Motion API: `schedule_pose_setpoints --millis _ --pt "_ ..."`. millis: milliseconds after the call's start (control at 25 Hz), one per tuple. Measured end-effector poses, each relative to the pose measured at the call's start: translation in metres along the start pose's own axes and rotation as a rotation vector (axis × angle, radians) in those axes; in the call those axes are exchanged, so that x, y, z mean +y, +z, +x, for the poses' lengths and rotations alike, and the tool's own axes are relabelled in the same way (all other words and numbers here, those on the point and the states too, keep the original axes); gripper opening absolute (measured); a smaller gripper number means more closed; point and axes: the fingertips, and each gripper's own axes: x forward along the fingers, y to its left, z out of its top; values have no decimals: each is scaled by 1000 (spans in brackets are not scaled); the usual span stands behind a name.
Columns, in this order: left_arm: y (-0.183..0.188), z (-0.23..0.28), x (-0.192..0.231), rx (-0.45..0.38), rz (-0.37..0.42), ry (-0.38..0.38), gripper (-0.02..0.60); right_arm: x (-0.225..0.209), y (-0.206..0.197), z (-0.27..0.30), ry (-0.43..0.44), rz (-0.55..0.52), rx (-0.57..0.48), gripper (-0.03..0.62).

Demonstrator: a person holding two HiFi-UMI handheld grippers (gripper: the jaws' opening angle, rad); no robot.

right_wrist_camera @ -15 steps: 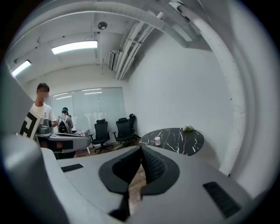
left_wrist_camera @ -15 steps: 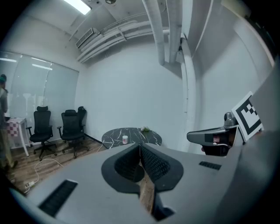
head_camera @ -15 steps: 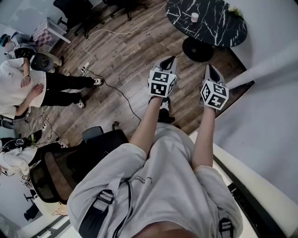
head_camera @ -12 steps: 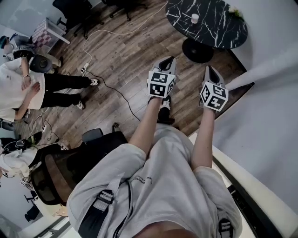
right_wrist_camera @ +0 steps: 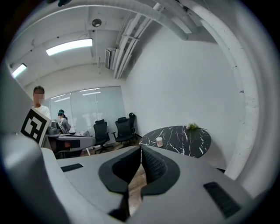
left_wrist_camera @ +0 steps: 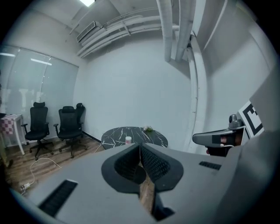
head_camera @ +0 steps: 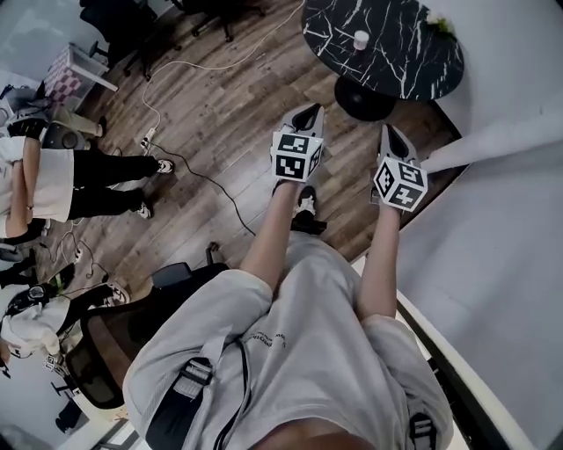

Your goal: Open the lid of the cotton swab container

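The cotton swab container (head_camera: 361, 39) is a small pale tub with a lid. It stands on a round black marble table (head_camera: 413, 66) across the room and also appears in the left gripper view (left_wrist_camera: 128, 140) and the right gripper view (right_wrist_camera: 159, 141). My left gripper (head_camera: 310, 114) and right gripper (head_camera: 390, 134) are held out side by side above the wooden floor, well short of the table. Both point toward it. The jaws of each are shut with nothing between them (left_wrist_camera: 140, 145) (right_wrist_camera: 141, 148).
A small plant (head_camera: 440, 22) lies on the table's far side. A white wall (head_camera: 501, 246) runs along the right. A cable (head_camera: 189, 167) crosses the wooden floor. Black office chairs (left_wrist_camera: 52, 127) stand to the left, a mesh chair (head_camera: 114, 338) is behind me, and people (head_camera: 53, 180) are at the left.
The head view has shifted a little, so the table, the grippers and the people at the left sit slightly further left in the frame. Both grippers stay shut, side by side.
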Motion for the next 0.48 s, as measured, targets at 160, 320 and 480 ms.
schedule_pose_setpoints --millis 160,320,480 --pt "0 40 23 23 -19 -20 23 -9 0 35 3 26 12 35" --pt "16 84 48 20 -8 -57 23 -28 20 78 -40 43 1 35" --pt "43 125 76 -7 3 -90 23 -46 47 118 -99 37 -13 35"
